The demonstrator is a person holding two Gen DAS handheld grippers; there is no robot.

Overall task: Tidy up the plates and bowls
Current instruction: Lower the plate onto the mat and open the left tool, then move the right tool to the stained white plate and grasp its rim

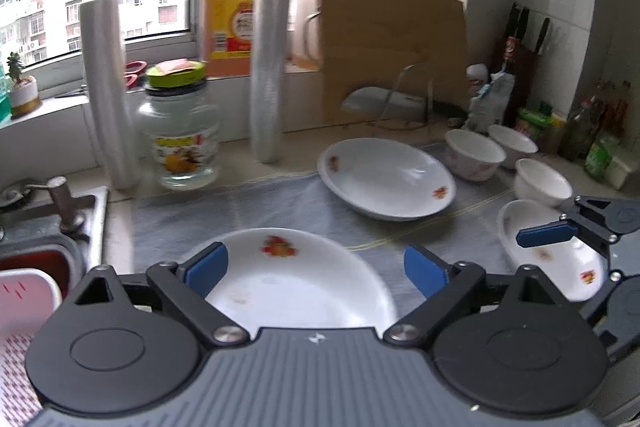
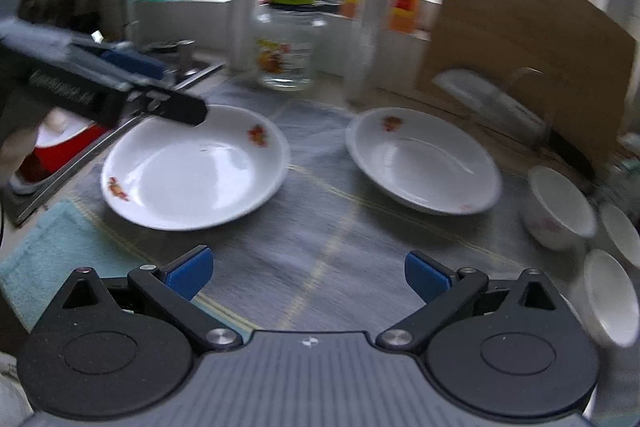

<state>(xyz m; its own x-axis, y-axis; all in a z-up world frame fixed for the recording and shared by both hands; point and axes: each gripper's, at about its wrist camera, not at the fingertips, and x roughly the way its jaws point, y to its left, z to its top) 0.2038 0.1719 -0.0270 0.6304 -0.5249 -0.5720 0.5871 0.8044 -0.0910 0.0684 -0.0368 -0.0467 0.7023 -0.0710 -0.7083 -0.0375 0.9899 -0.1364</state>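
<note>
Three white plates with fruit prints lie on a grey cloth (image 1: pixel 280 203). My left gripper (image 1: pixel 316 271) is open above the nearest plate (image 1: pixel 296 279); its blue pads stand wide on either side and do not touch it. A second plate (image 1: pixel 386 179) lies further back. A third plate (image 1: pixel 560 267) lies at the right, under a blue pad (image 1: pixel 544 233) of my right gripper. Three small white bowls (image 1: pixel 474 153) cluster behind it. In the right wrist view my right gripper (image 2: pixel 307 275) is open and empty over the cloth, short of two plates (image 2: pixel 196 167) (image 2: pixel 424 159).
A sink (image 1: pixel 48 223) with a red basin and a pink basket lies at the left. A glass jar (image 1: pixel 180 131), two film rolls (image 1: pixel 268 59), oil jugs and cardboard (image 1: pixel 392 47) line the back. Knife block and bottles stand at the right. A teal towel (image 2: pixel 52 247) lies near.
</note>
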